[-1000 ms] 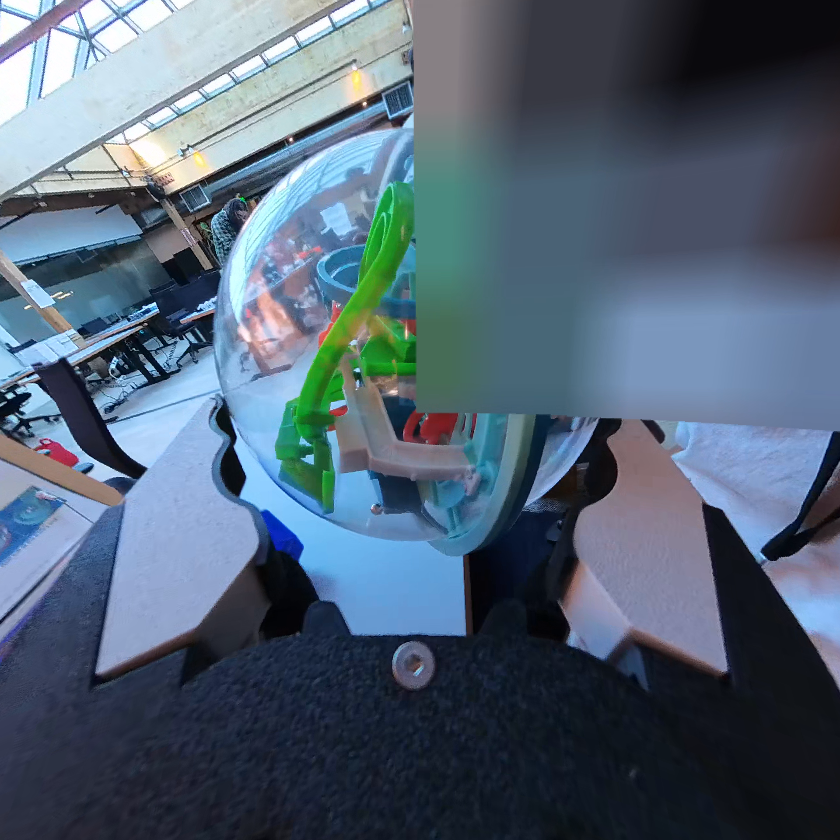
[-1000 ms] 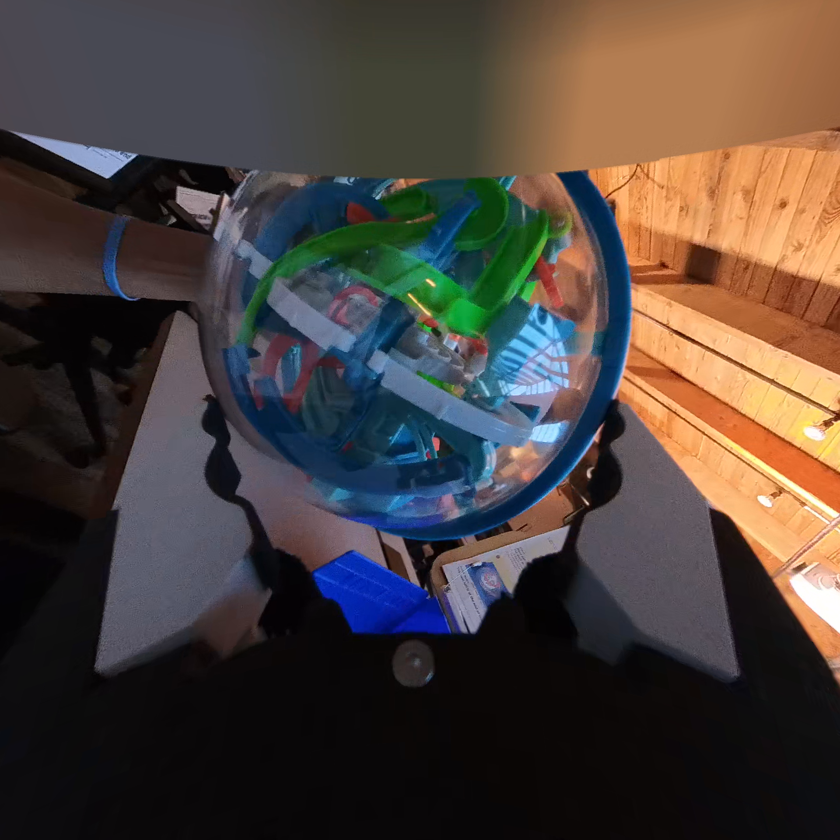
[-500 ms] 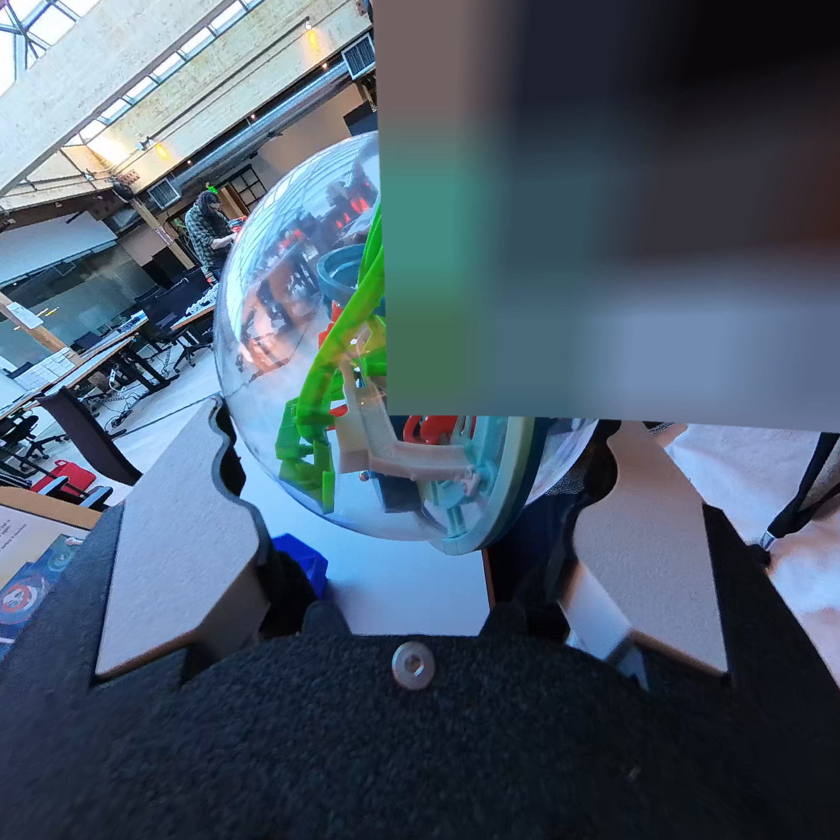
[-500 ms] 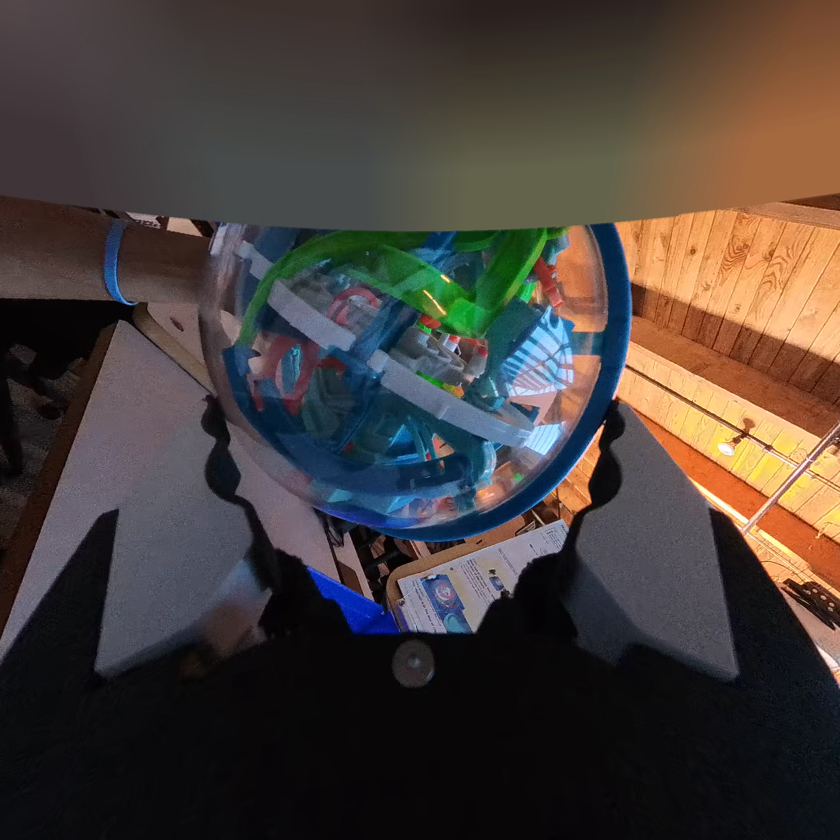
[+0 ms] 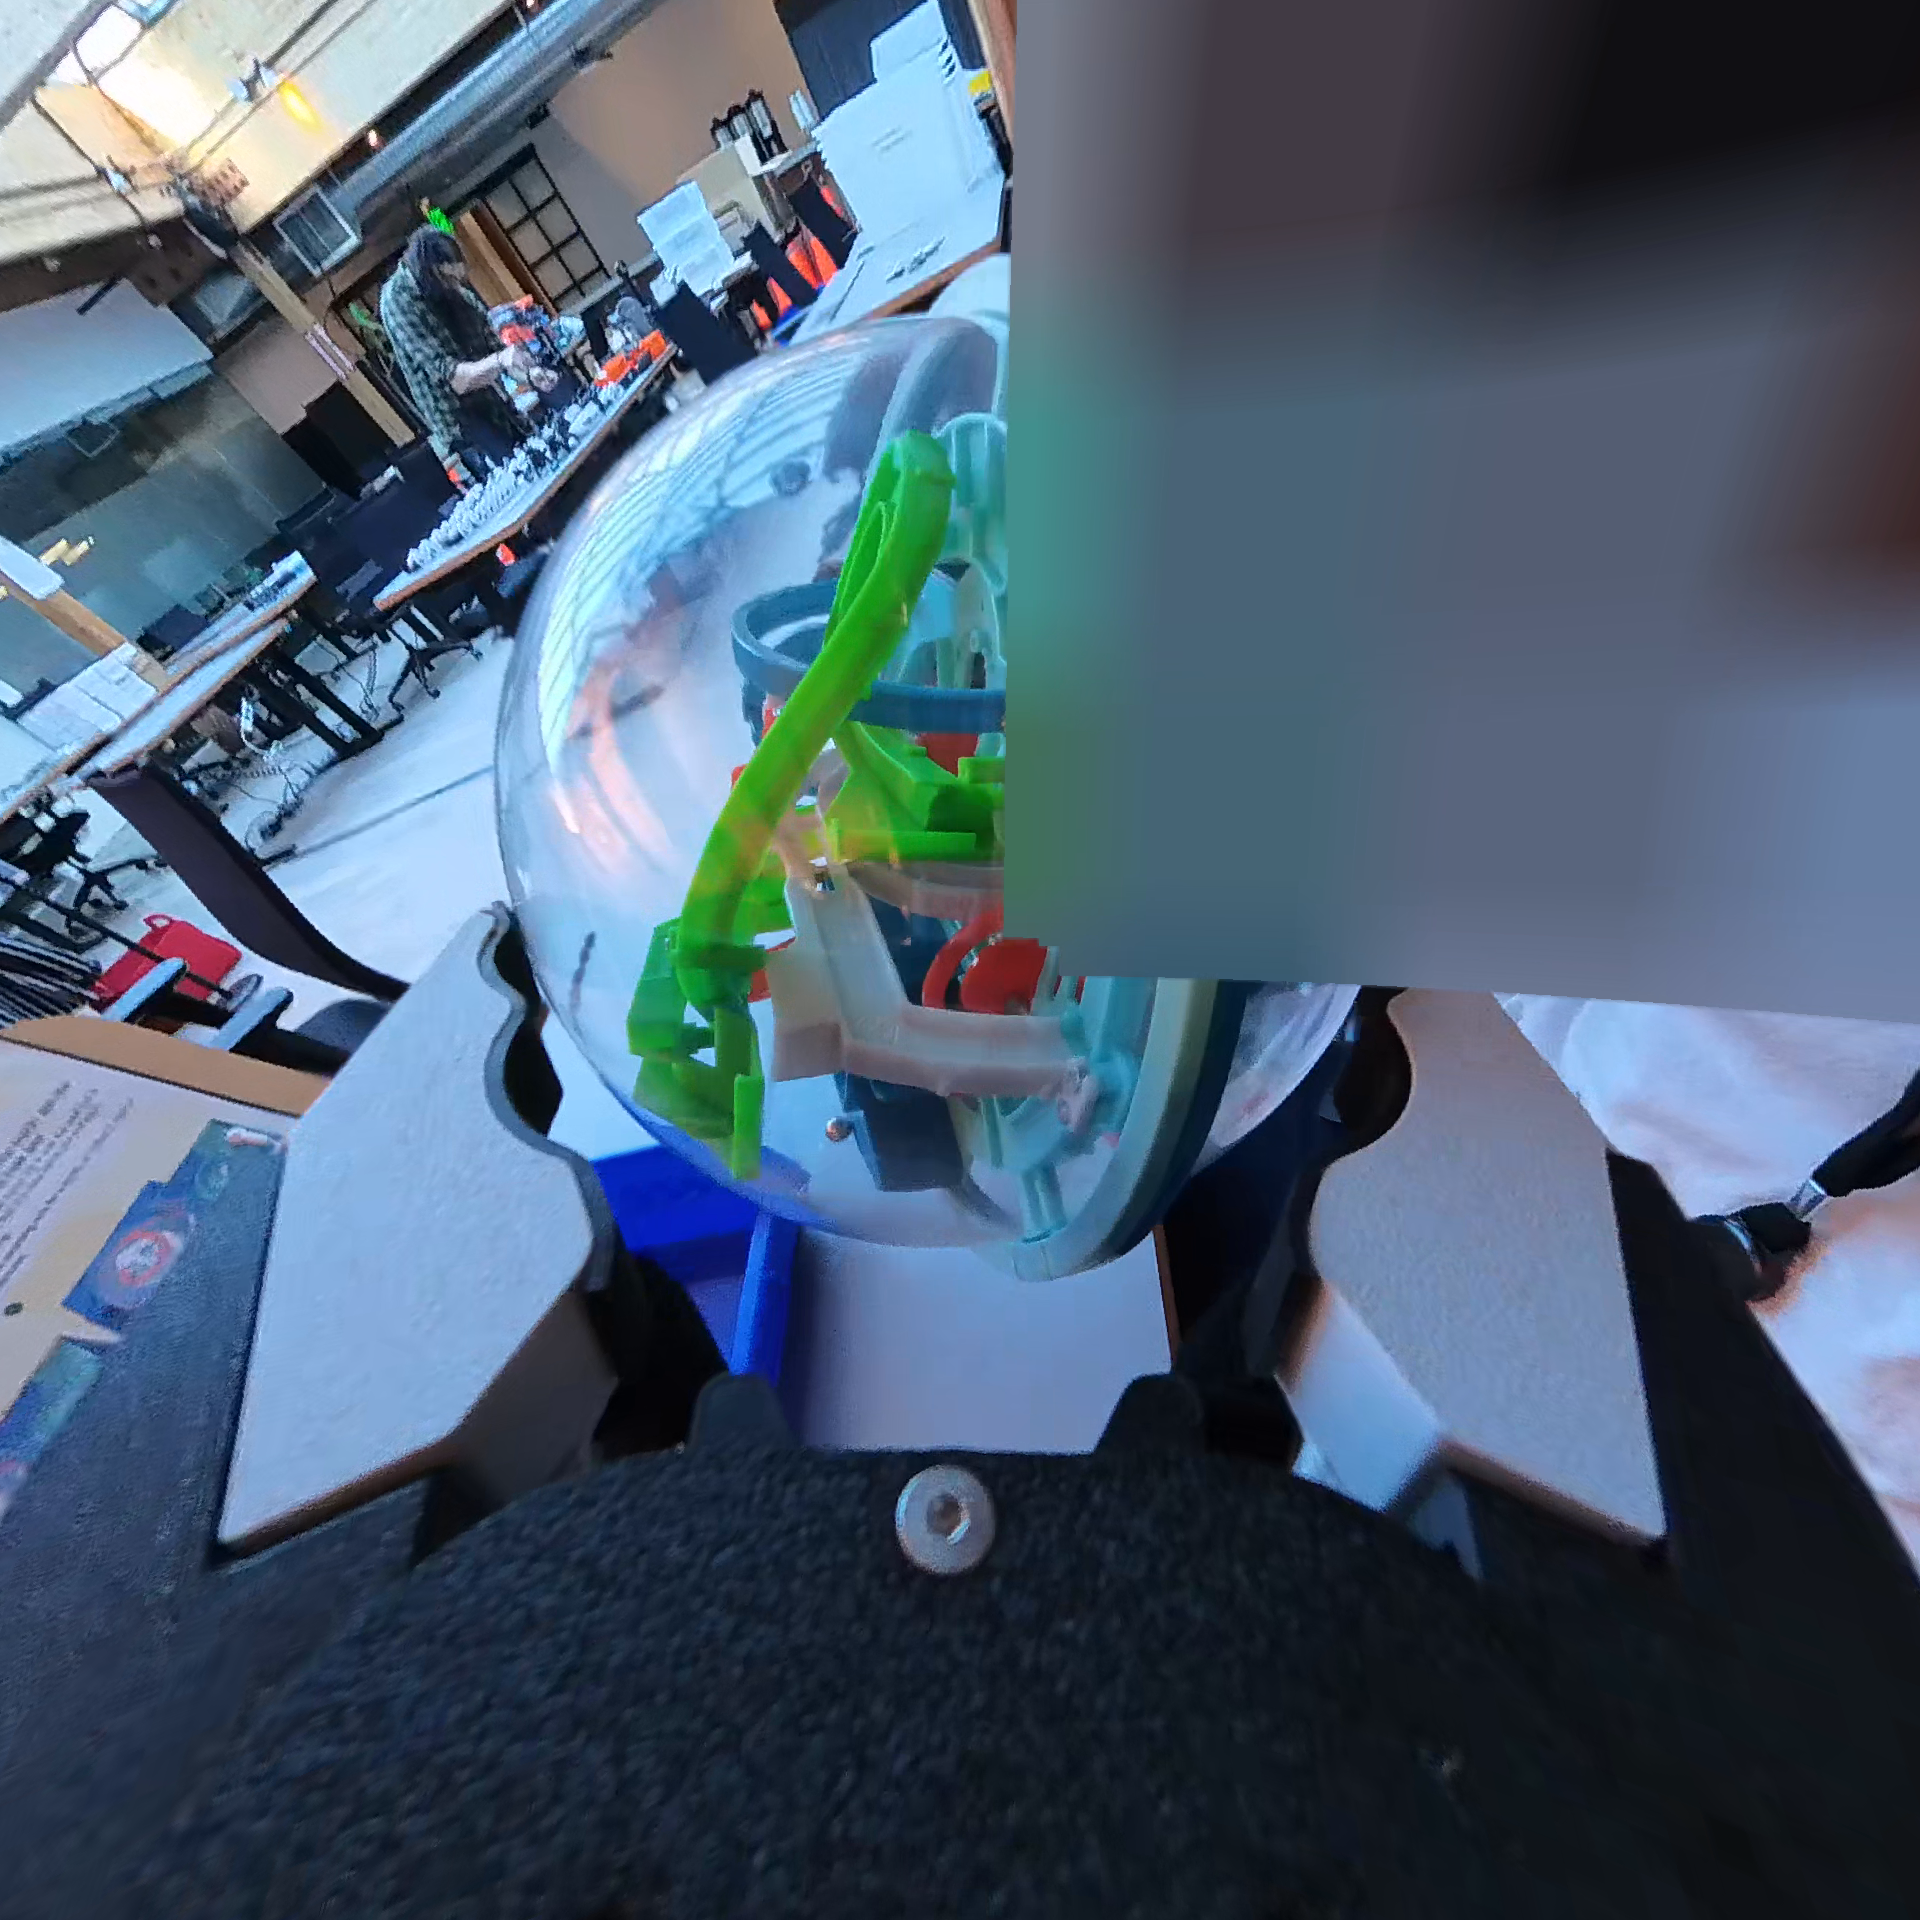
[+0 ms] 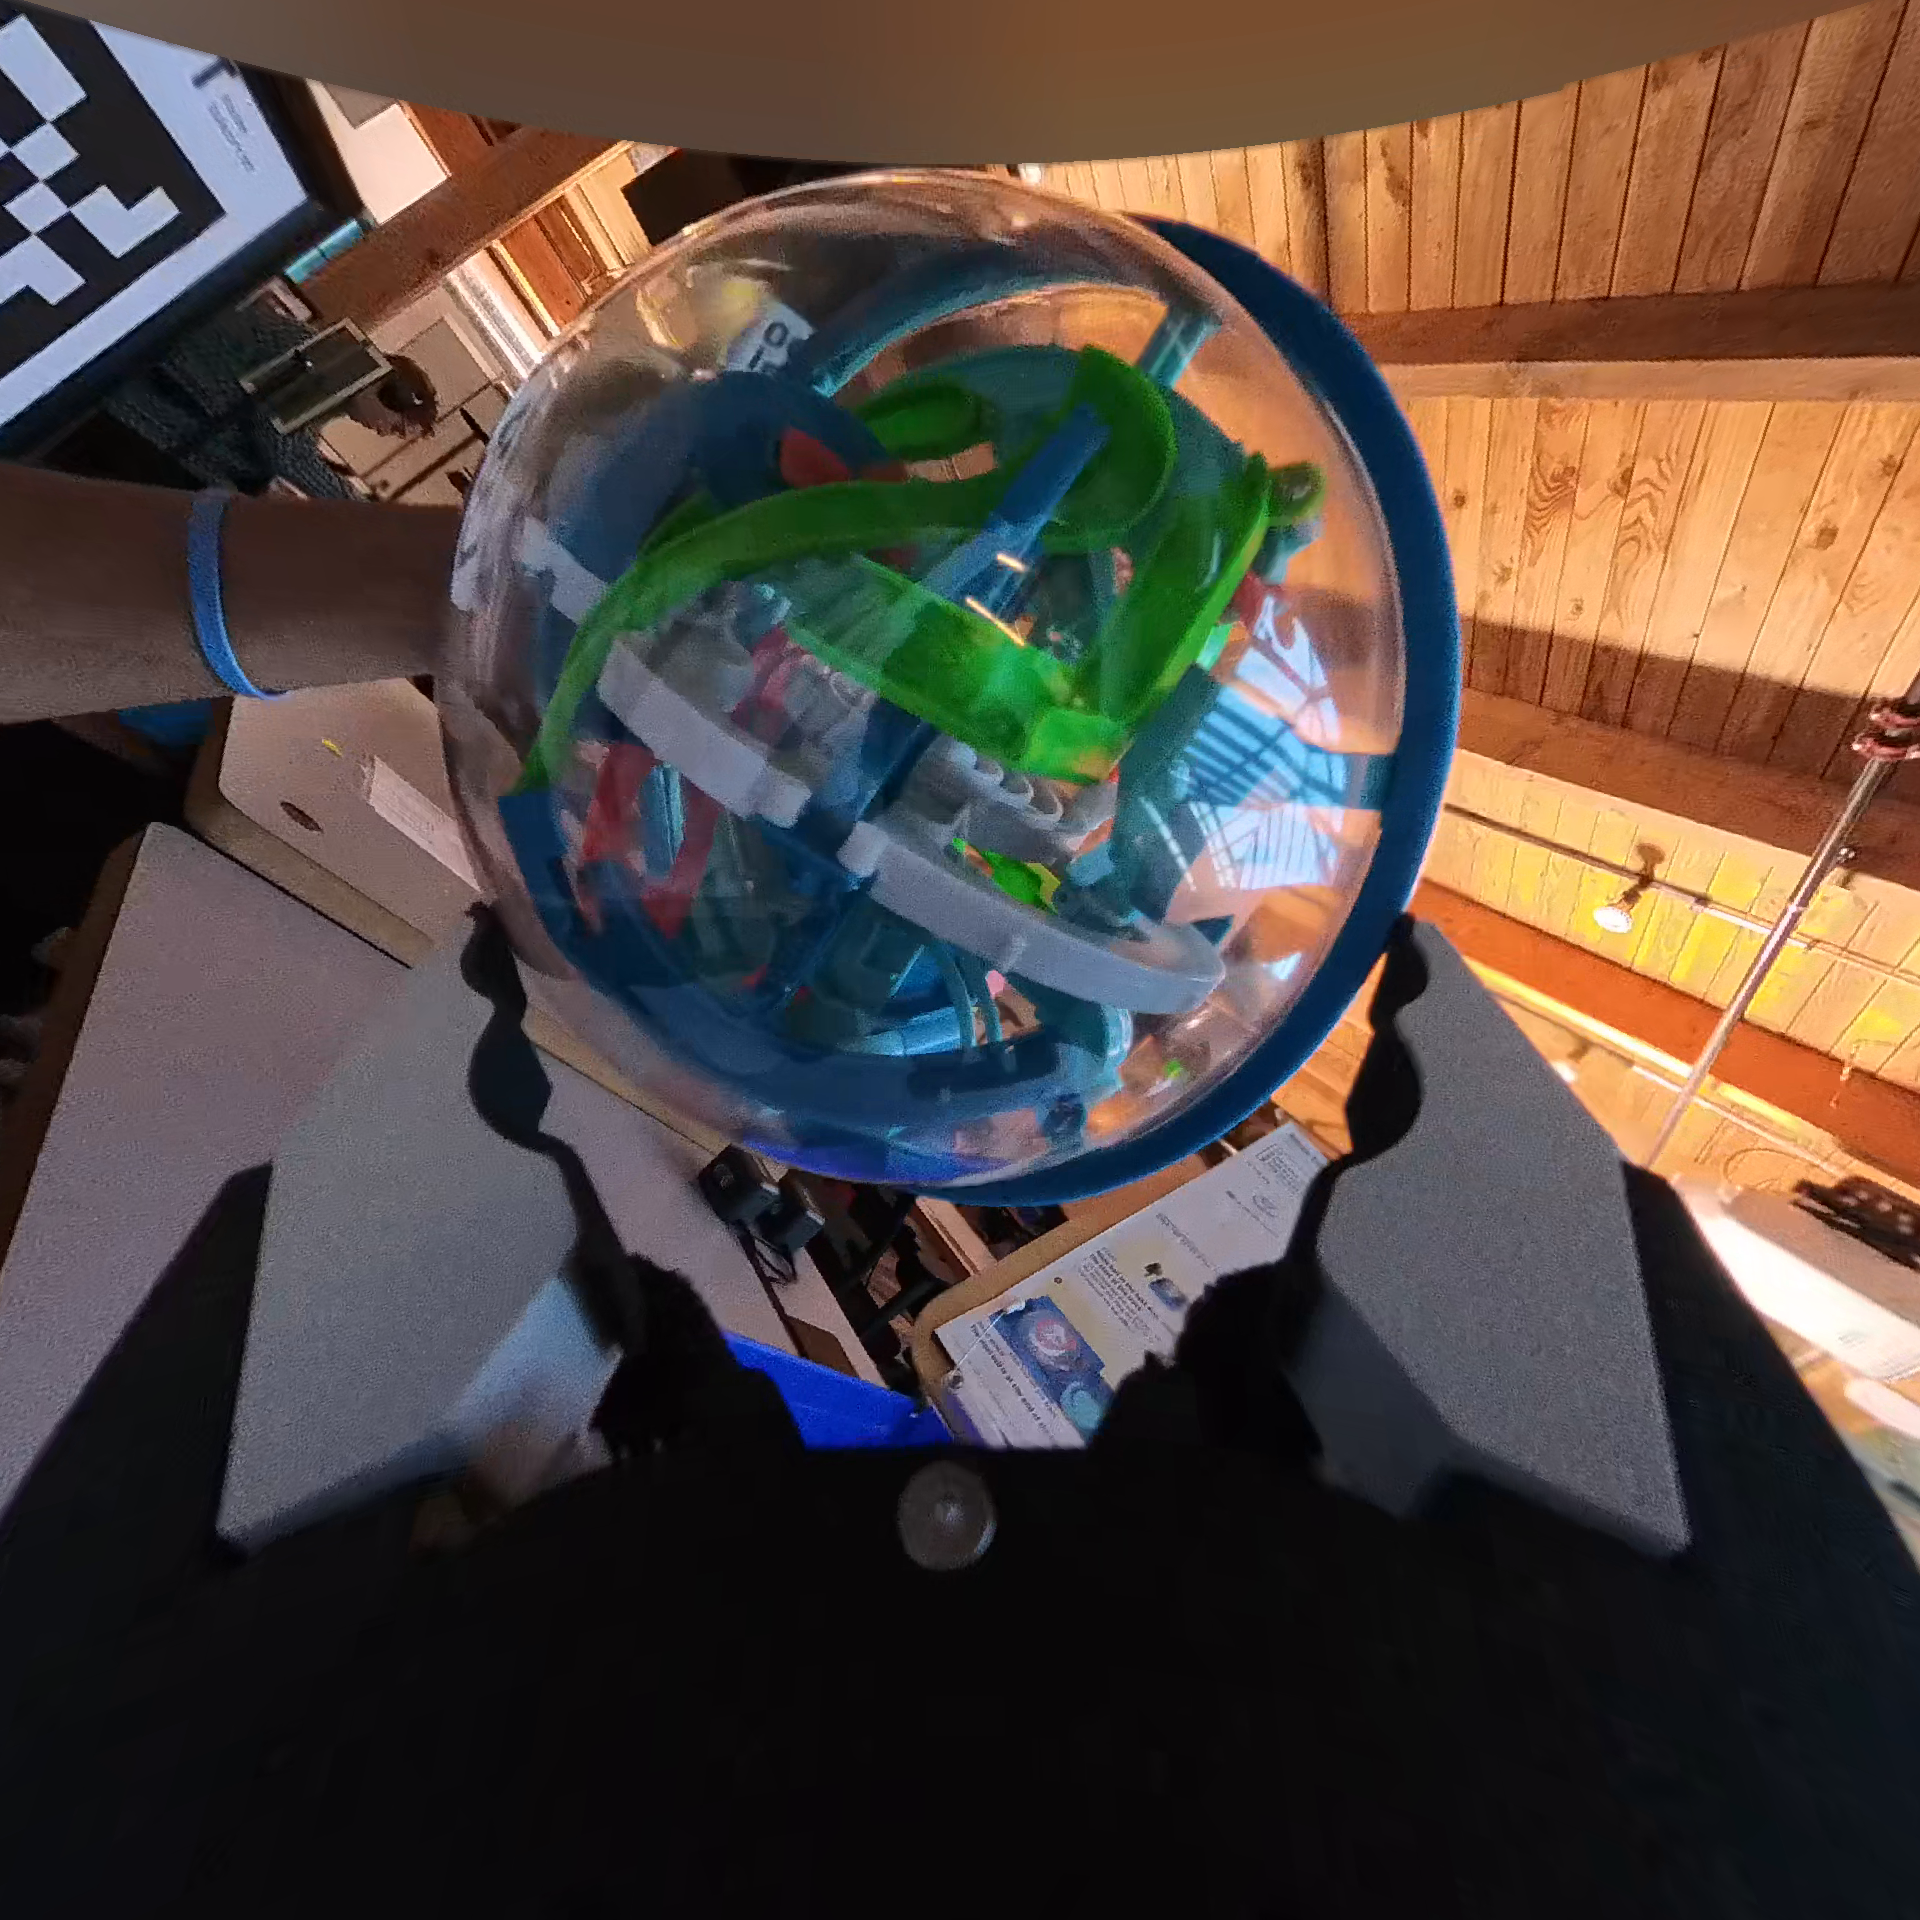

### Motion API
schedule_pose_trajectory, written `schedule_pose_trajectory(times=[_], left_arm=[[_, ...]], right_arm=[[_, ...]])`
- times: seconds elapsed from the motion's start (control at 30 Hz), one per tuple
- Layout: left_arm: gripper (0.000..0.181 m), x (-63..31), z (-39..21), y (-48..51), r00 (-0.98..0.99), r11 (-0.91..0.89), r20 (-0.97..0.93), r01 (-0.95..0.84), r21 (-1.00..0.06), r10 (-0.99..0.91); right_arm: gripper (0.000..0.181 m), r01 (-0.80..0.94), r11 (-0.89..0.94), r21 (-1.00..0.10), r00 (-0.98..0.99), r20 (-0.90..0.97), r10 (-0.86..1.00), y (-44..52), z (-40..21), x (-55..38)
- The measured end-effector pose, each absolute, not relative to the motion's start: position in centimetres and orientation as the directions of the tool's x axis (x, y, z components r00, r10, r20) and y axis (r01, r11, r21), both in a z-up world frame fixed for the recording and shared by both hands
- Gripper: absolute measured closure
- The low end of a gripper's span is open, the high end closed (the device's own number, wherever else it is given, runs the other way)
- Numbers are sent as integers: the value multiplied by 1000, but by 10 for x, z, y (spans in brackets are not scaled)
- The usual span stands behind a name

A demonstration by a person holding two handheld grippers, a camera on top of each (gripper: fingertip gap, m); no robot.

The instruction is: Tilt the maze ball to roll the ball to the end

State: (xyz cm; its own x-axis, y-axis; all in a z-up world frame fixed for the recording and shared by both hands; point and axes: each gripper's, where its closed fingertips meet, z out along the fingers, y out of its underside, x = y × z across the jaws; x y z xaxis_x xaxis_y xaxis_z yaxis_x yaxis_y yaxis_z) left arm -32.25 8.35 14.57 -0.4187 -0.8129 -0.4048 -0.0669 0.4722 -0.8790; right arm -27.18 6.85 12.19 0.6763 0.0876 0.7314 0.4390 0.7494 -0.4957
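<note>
The maze ball (image 5: pixel 748 790) is a clear sphere with green, blue, white and red tracks inside and a blue-green band around its middle. It is held up in the air above the table. My left gripper (image 5: pixel 945 987) is shut on it, one finger on each side of the sphere. My right gripper (image 6: pixel 940 935) is also shut on the maze ball (image 6: pixel 935 675), with its right finger at the blue band. A small metal ball (image 5: pixel 834 1125) shows low inside the sphere, beside a dark blue piece. A blurred patch hides the sphere's right part in the left wrist view.
Below are a white table (image 5: pixel 977 1351), a blue bin (image 5: pixel 686 1205) and a printed sheet (image 5: pixel 94 1174). A forearm with a blue wristband (image 6: pixel 208 592) reaches in at left. A checkered marker plate (image 6: pixel 94 177) is at top left. A person (image 5: pixel 431 343) stands at far tables.
Both grippers have tilted the maze ball. The left view now points lower, toward the tables and floor. In the right view more of the sphere's top shows, and the tracks have turned.
</note>
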Motion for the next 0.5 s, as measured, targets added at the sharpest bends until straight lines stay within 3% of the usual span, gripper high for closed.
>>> schedule_pose_trajectory(times=[0.23, 0.5], left_arm=[[30, -305, 146, 103, -423, 333, -237, -168, -928, -875], [30, -292, 155, 110, -435, 268, -173, -167, -949, -884]], right_arm=[[27, 350, 679, -645, 744, 632, 216, 86, 119, -257], [26, 337, 624, -705, 771, 587, 247, 91, 126, -245]])
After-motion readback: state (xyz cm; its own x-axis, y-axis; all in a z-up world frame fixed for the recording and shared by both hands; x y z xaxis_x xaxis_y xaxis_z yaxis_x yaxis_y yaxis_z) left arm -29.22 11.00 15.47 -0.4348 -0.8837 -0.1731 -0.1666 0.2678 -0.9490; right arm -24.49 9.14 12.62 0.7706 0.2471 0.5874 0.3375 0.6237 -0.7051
